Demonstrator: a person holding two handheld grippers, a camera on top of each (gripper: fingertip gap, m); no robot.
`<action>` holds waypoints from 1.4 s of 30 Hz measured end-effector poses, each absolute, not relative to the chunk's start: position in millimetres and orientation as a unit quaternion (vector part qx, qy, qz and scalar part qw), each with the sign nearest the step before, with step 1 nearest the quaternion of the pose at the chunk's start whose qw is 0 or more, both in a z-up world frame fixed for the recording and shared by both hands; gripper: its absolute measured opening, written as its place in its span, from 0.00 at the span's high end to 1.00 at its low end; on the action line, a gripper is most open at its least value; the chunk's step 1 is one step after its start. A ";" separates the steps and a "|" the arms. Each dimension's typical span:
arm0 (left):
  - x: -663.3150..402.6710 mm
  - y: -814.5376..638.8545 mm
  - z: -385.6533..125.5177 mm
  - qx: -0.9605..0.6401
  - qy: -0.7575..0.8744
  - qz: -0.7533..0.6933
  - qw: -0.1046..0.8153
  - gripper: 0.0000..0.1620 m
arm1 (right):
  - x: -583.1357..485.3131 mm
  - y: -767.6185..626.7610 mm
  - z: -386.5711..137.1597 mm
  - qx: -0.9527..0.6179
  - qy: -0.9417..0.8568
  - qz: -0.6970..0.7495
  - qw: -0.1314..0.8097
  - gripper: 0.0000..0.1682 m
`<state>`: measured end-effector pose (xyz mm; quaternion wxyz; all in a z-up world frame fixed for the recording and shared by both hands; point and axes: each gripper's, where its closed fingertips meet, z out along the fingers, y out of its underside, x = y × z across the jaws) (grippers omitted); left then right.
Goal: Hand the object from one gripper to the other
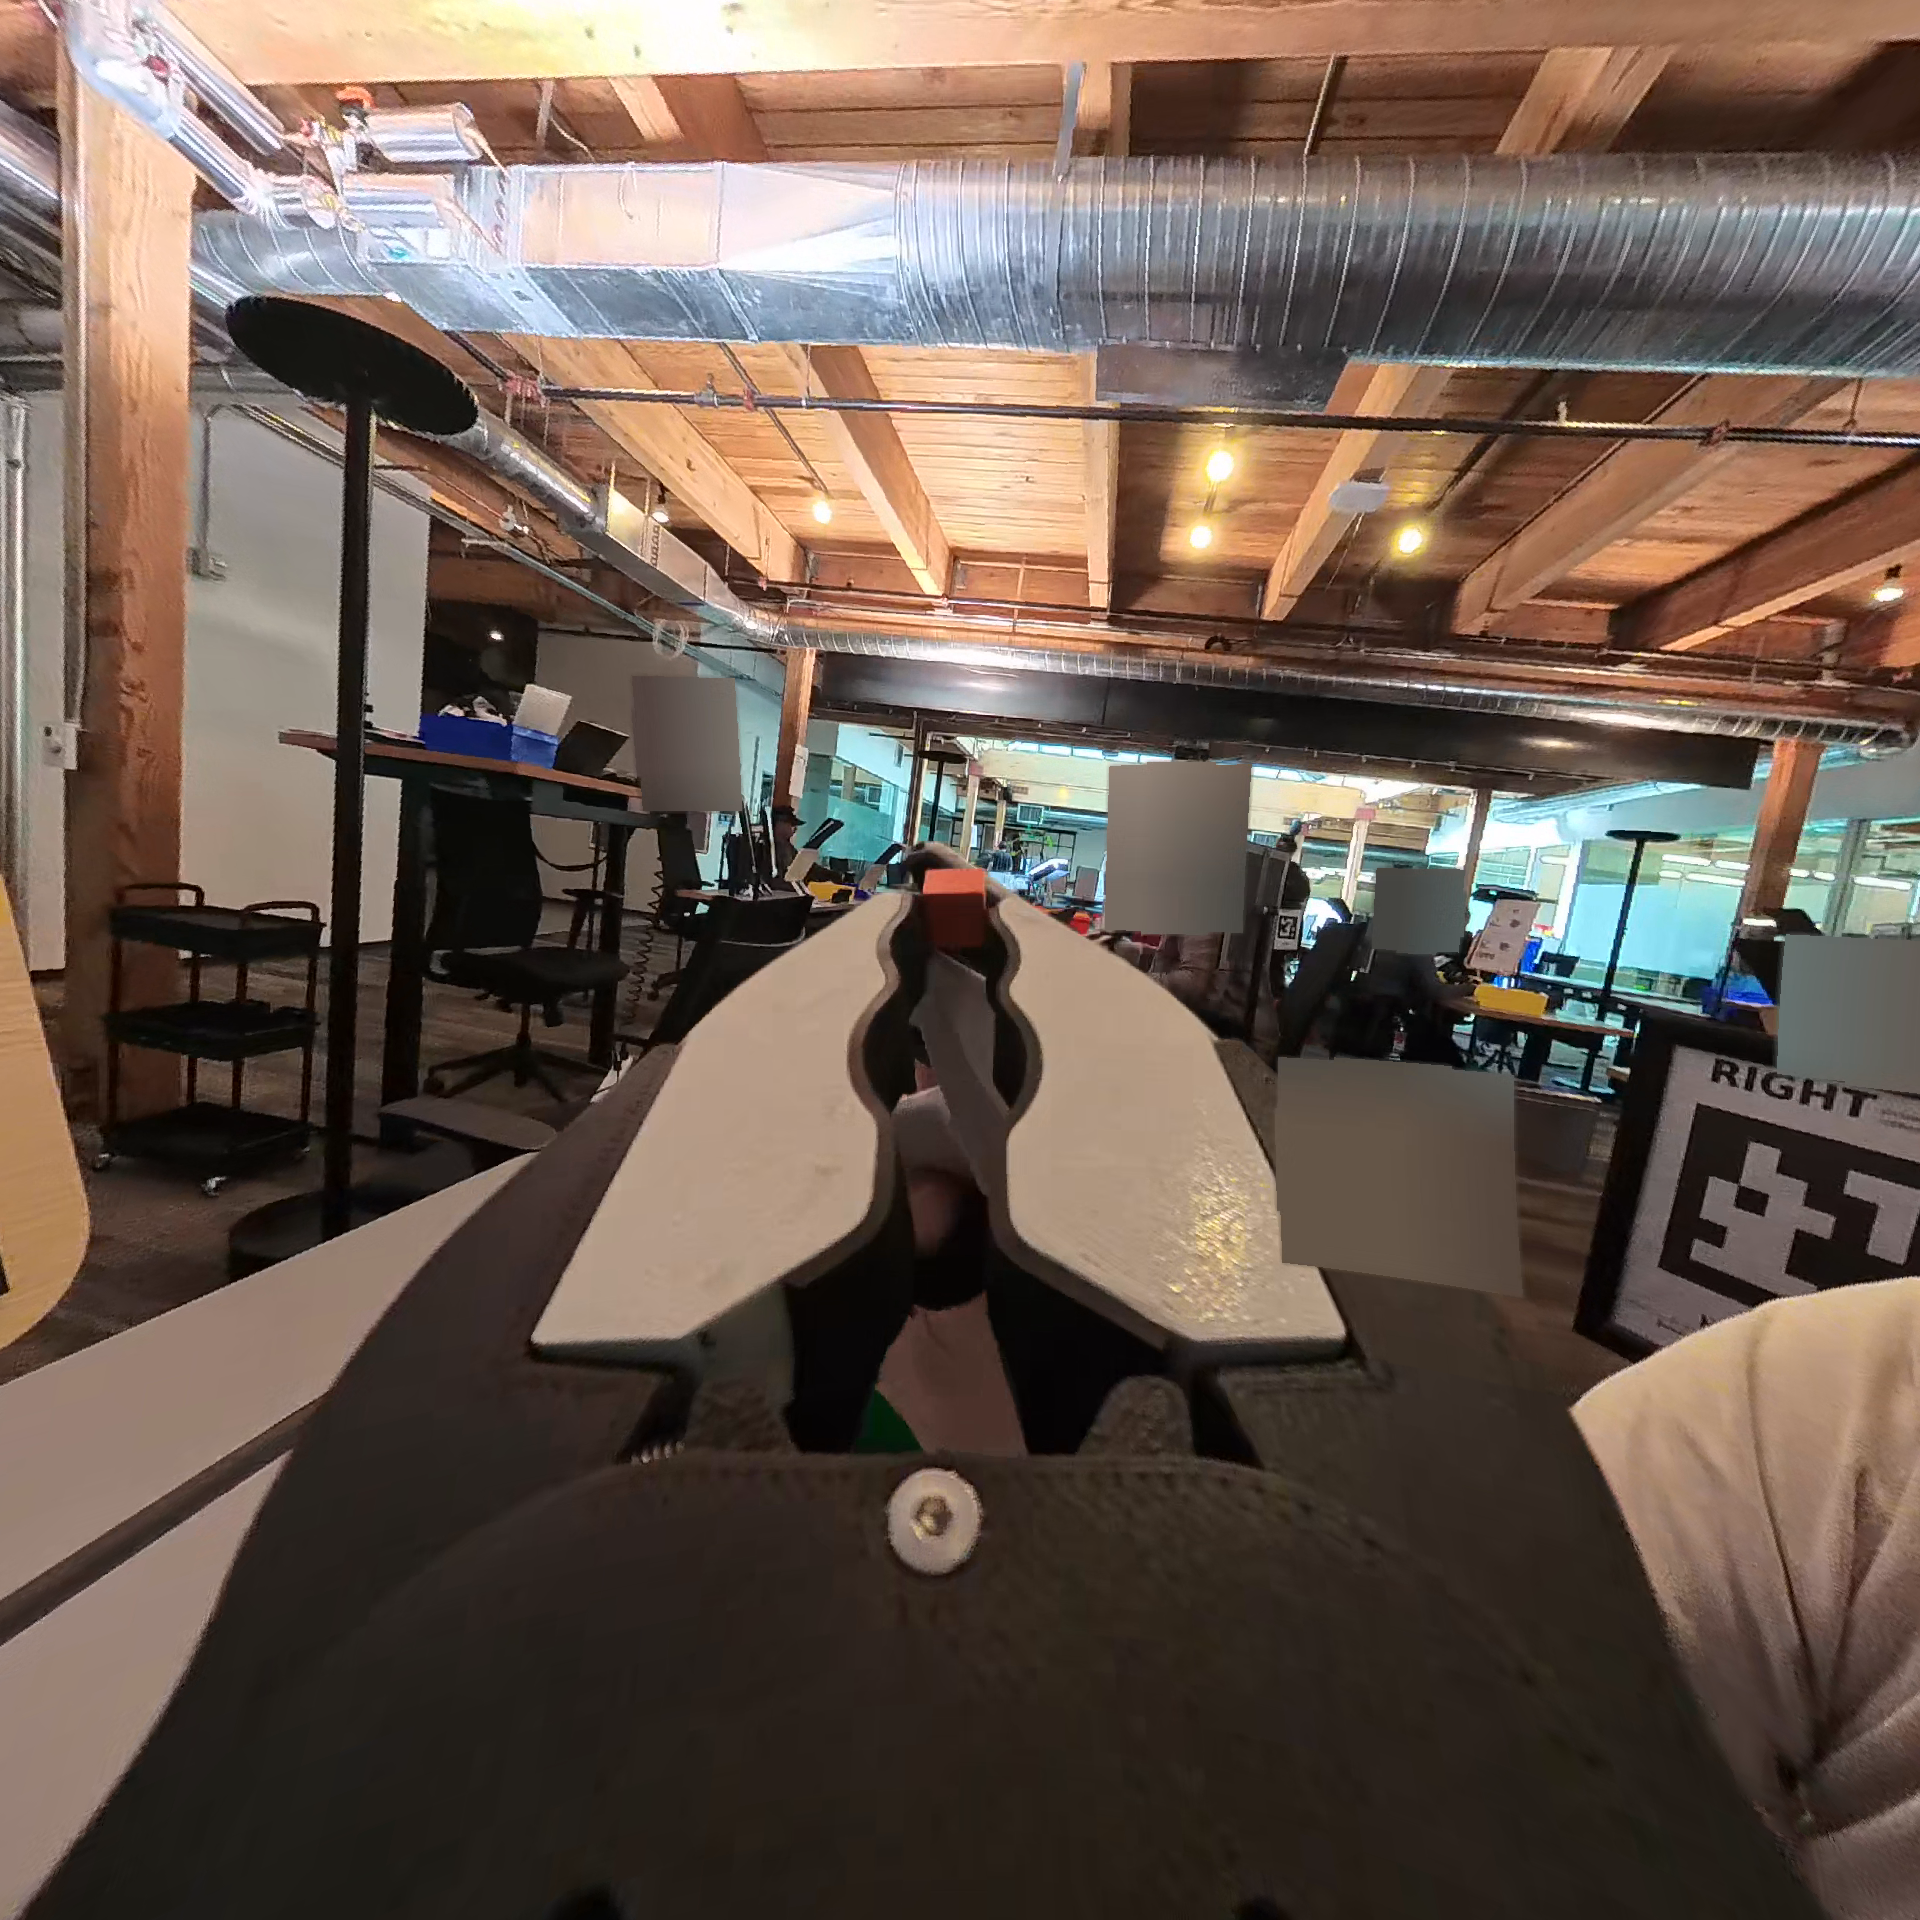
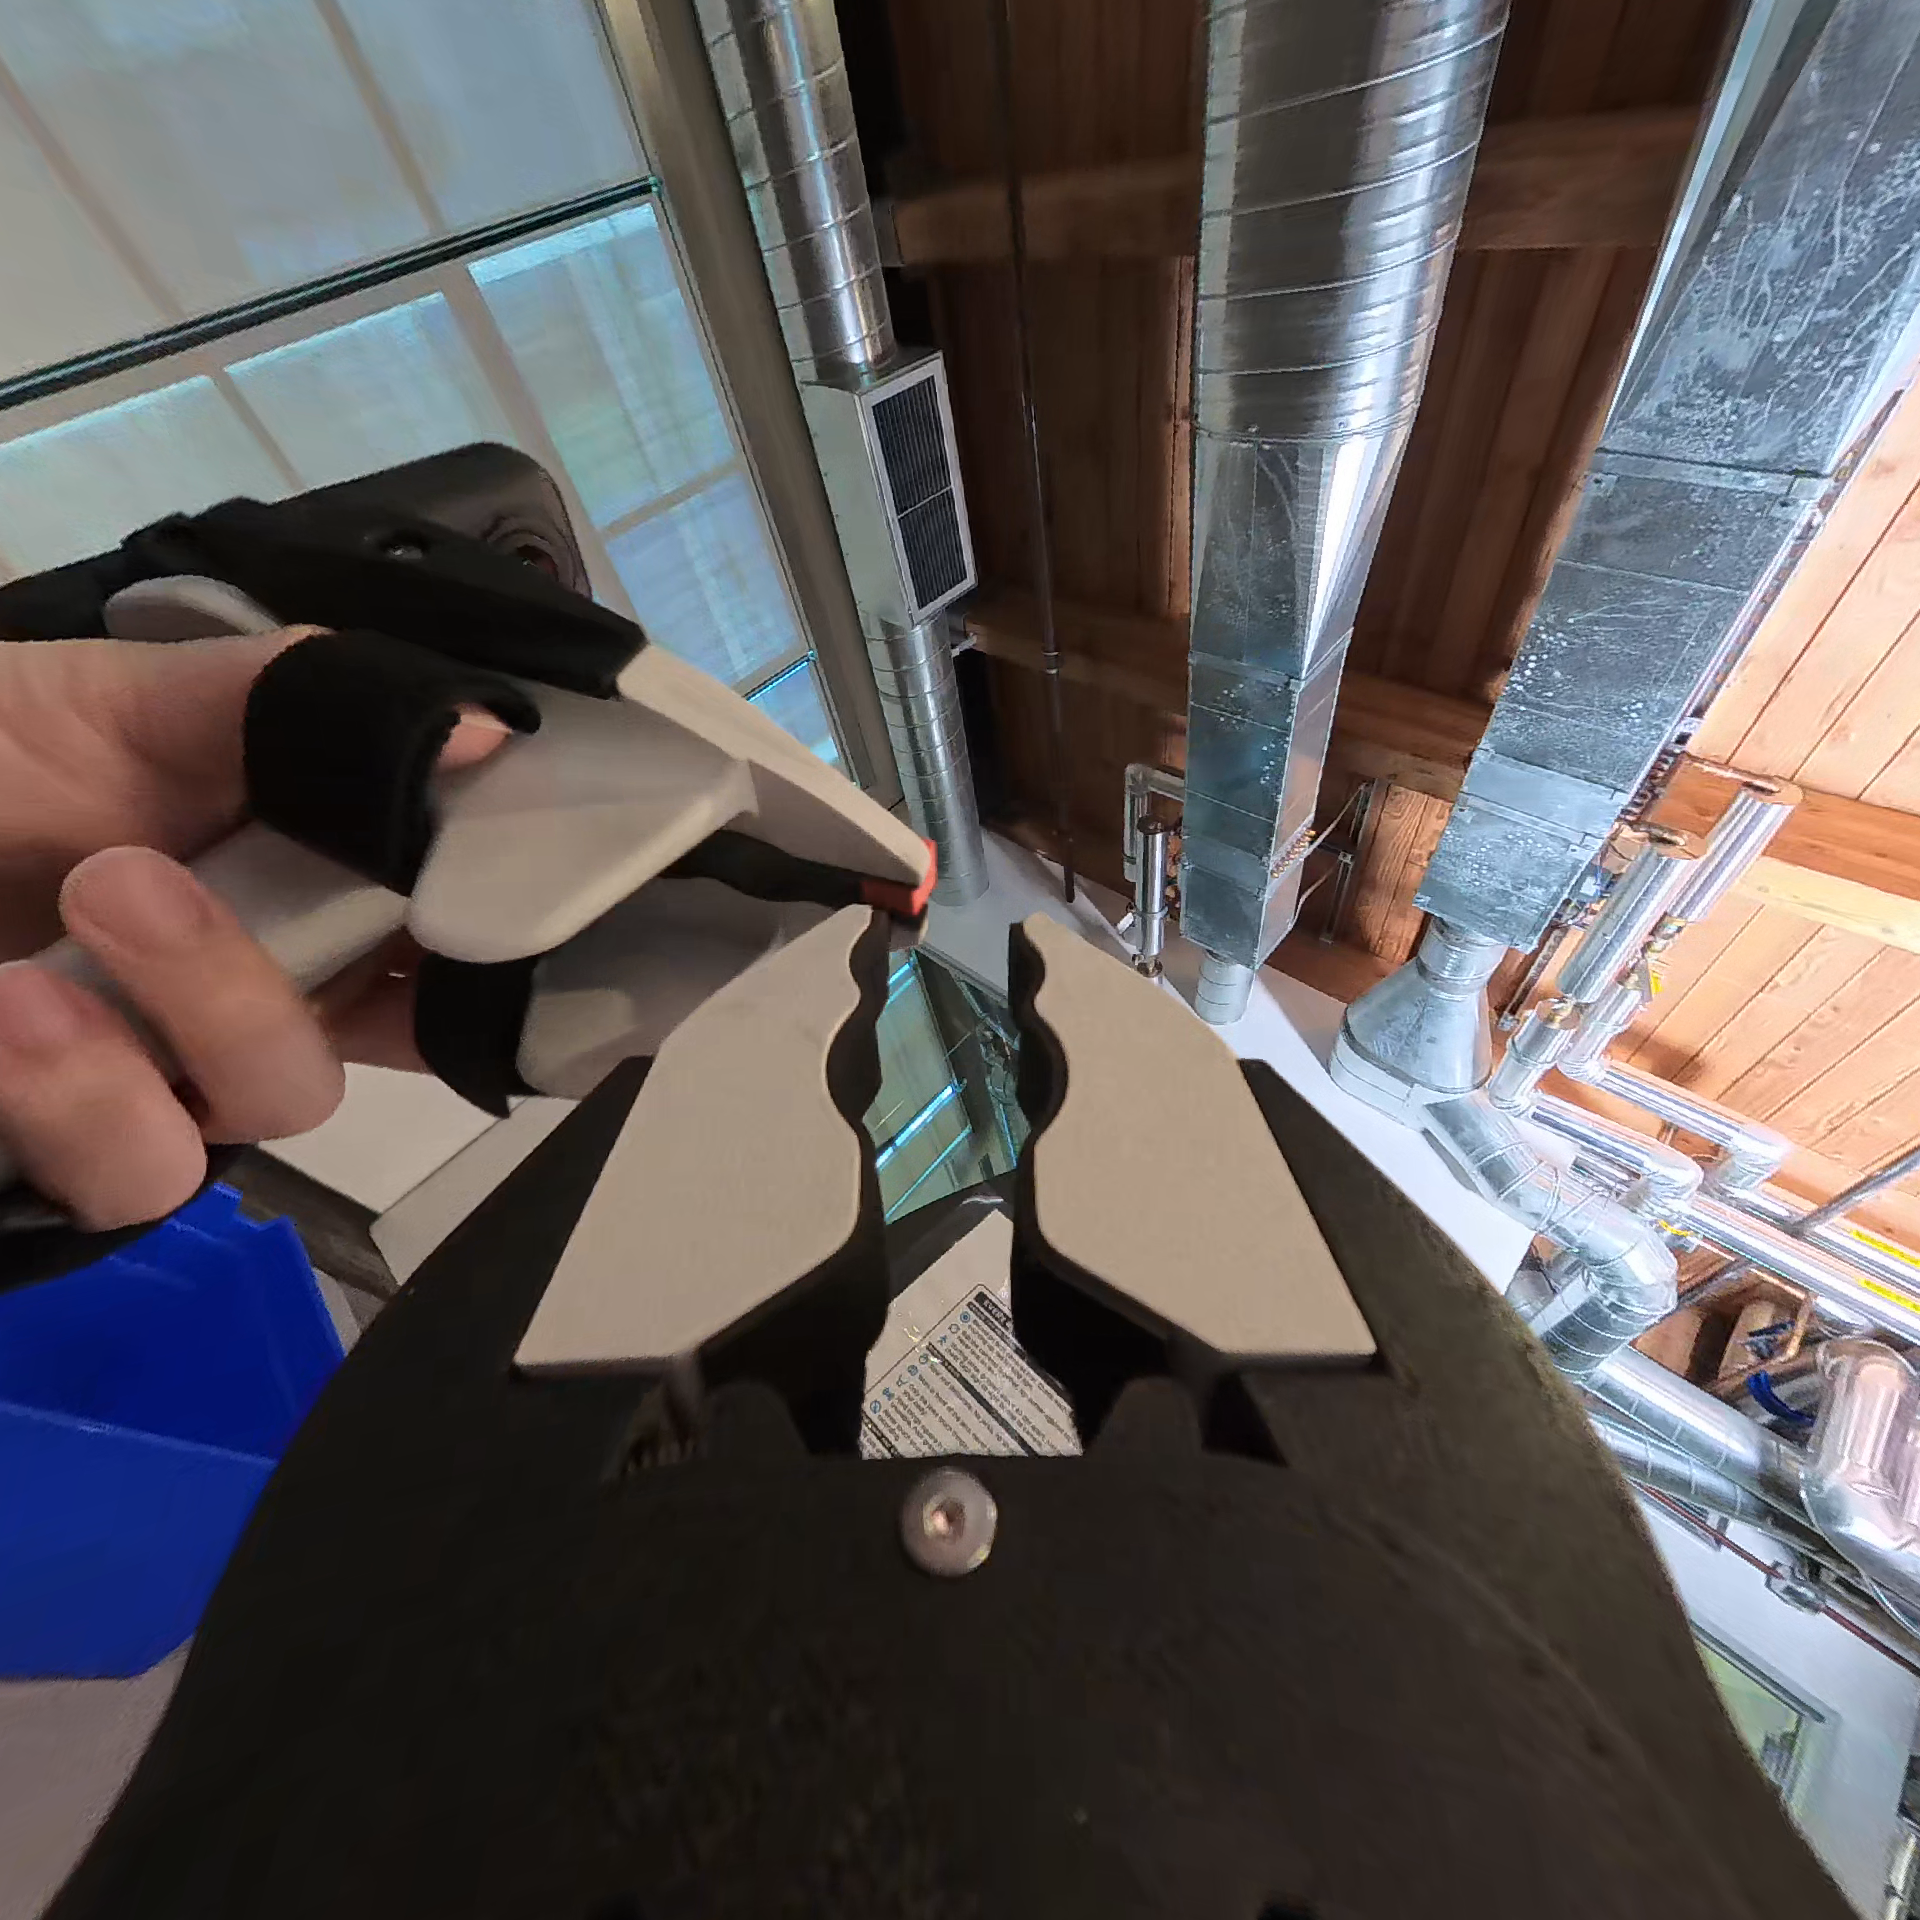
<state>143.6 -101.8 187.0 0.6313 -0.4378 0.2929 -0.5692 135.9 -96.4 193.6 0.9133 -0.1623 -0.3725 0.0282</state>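
Note:
A small orange cube (image 1: 954, 902) is pinched at the very tips of my left gripper (image 1: 951, 940), which is shut on it and held up in the air. In the right wrist view the left gripper (image 2: 888, 875) comes in from the left, held by a gloved hand (image 2: 156, 935), with the orange cube (image 2: 914, 891) at its tip. My right gripper (image 2: 951, 935) is open. The cube sits just above and beside the tip of its left finger (image 2: 831, 997), not between the jaws. One grey finger of the right gripper (image 1: 966, 1060) shows through the left gripper's gap.
A white table edge (image 1: 208, 1455) lies below left. A board with a black-and-white marker (image 1: 1787, 1195) stands at right, by a cream sleeve (image 1: 1787, 1558). A blue bin (image 2: 135, 1455) is at lower left in the right wrist view. Metal ducts (image 2: 1320, 416) run overhead. Only a small space, under 4 cm, lies between the two pairs of fingers.

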 end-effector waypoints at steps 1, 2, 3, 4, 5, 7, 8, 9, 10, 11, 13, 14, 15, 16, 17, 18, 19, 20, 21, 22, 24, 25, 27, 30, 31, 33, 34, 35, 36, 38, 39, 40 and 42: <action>144.0 -102.3 186.9 -0.438 0.292 -0.571 0.630 0.94 | 134.2 -98.7 193.0 -0.158 -0.379 0.031 0.911 0.87; 144.4 -103.4 187.4 -0.436 0.292 -0.575 0.628 0.94 | 132.0 -101.4 191.8 -0.153 -0.387 0.033 0.909 0.87; 144.4 -104.3 188.1 -0.433 0.290 -0.580 0.626 0.94 | 130.4 -102.6 190.9 -0.150 -0.392 0.032 0.907 0.87; 145.2 -104.0 187.7 -0.435 0.289 -0.583 0.623 0.94 | 130.3 -102.1 191.0 -0.152 -0.391 0.026 0.907 0.87; 145.8 -103.9 187.4 -0.436 0.288 -0.585 0.621 0.94 | 130.3 -102.2 191.4 -0.152 -0.389 0.023 0.908 0.87; 147.0 -103.7 186.8 -0.437 0.286 -0.587 0.618 0.94 | 128.7 -104.5 191.0 -0.147 -0.391 0.026 0.908 0.88; 148.0 -103.9 186.3 -0.438 0.286 -0.589 0.616 0.94 | 127.8 -104.9 190.4 -0.147 -0.391 0.026 0.908 0.88; 148.0 -104.8 187.0 -0.433 0.284 -0.594 0.615 0.94 | 127.1 -105.5 190.2 -0.146 -0.390 0.027 0.909 0.89; 148.5 -105.3 187.1 -0.432 0.283 -0.601 0.610 0.94 | 126.8 -106.0 190.3 -0.145 -0.388 0.027 0.910 0.89; 148.5 -105.5 187.3 -0.432 0.281 -0.606 0.606 0.94 | 127.0 -105.8 190.5 -0.148 -0.385 0.027 0.911 0.89; 148.6 -106.3 187.9 -0.429 0.278 -0.617 0.598 0.94 | 127.0 -106.0 191.2 -0.152 -0.380 0.030 0.912 0.89; 148.5 -106.7 188.2 -0.428 0.276 -0.621 0.596 0.94 | 127.0 -106.2 191.4 -0.154 -0.376 0.032 0.913 0.90; 148.4 -106.9 188.5 -0.427 0.274 -0.623 0.595 0.94 | 126.9 -106.4 191.5 -0.155 -0.371 0.034 0.915 0.90; 148.3 -106.6 188.5 -0.428 0.270 -0.624 0.594 0.94 | 126.8 -106.2 191.5 -0.156 -0.366 0.034 0.917 0.90; 148.4 -106.2 188.3 -0.431 0.269 -0.626 0.591 0.94 | 126.9 -105.7 191.4 -0.158 -0.361 0.031 0.919 0.90; 148.6 -106.2 188.3 -0.433 0.268 -0.629 0.587 0.94 | 127.0 -105.4 191.4 -0.157 -0.354 0.025 0.922 0.90; 148.5 -106.1 188.1 -0.435 0.265 -0.634 0.581 0.94 | 127.0 -105.1 191.3 -0.157 -0.349 0.019 0.924 0.90; 148.1 -105.5 187.8 -0.439 0.263 -0.639 0.575 0.94 | 126.7 -104.4 191.0 -0.158 -0.346 0.014 0.925 0.91; 147.7 -104.7 187.4 -0.443 0.262 -0.643 0.568 0.94 | 126.6 -103.3 190.8 -0.162 -0.346 0.011 0.924 0.91; 147.2 -104.4 186.7 -0.446 0.263 -0.644 0.563 0.94 | 126.6 -102.5 190.8 -0.165 -0.348 0.012 0.923 0.93; 146.4 -103.1 185.6 -0.453 0.267 -0.642 0.558 0.94 | 125.6 -100.9 189.8 -0.168 -0.358 0.009 0.919 0.94; 146.2 -102.7 185.2 -0.455 0.268 -0.639 0.559 0.94 | 125.2 -100.2 189.5 -0.169 -0.360 0.005 0.918 0.94; 146.0 -102.7 185.0 -0.456 0.271 -0.634 0.563 0.94 | 124.6 -100.0 189.2 -0.170 -0.361 0.004 0.917 0.94; 144.6 -104.1 185.2 -0.454 0.279 -0.631 0.563 0.88 | 126.5 -97.9 190.3 -0.177 -0.359 0.005 0.916 0.94; 143.9 -105.6 185.9 -0.453 0.284 -0.633 0.560 0.83 | 129.1 -96.8 191.8 -0.179 -0.356 0.007 0.917 0.94; 139.6 -108.6 190.1 -0.446 0.288 -0.636 0.560 0.77 | 135.9 -93.2 195.1 -0.188 -0.350 0.017 0.918 0.94; 135.3 -110.1 193.7 -0.438 0.289 -0.634 0.567 0.74 | 139.0 -90.9 196.6 -0.194 -0.350 0.028 0.916 0.94; 129.9 -111.0 197.3 -0.431 0.292 -0.625 0.582 0.73 | 140.2 -89.0 197.1 -0.203 -0.357 0.047 0.911 0.94; 123.9 -110.1 200.1 -0.426 0.295 -0.603 0.606 0.72 | 140.4 -87.3 197.1 -0.213 -0.368 0.072 0.902 0.94; 112.5 -104.9 201.5 -0.424 0.317 -0.507 0.680 0.72 | 138.4 -83.0 195.4 -0.248 -0.399 0.140 0.872 0.94; 108.2 -101.5 199.4 -0.422 0.337 -0.433 0.722 0.72 | 132.8 -83.3 189.8 -0.273 -0.435 0.193 0.836 0.94; 105.0 -98.5 195.4 -0.417 0.361 -0.349 0.758 0.72 | 127.0 -85.6 181.9 -0.305 -0.473 0.259 0.785 0.94; 106.3 -98.1 179.7 -0.399 0.429 -0.195 0.787 0.72 | 122.3 -96.7 163.4 -0.377 -0.530 0.398 0.647 0.93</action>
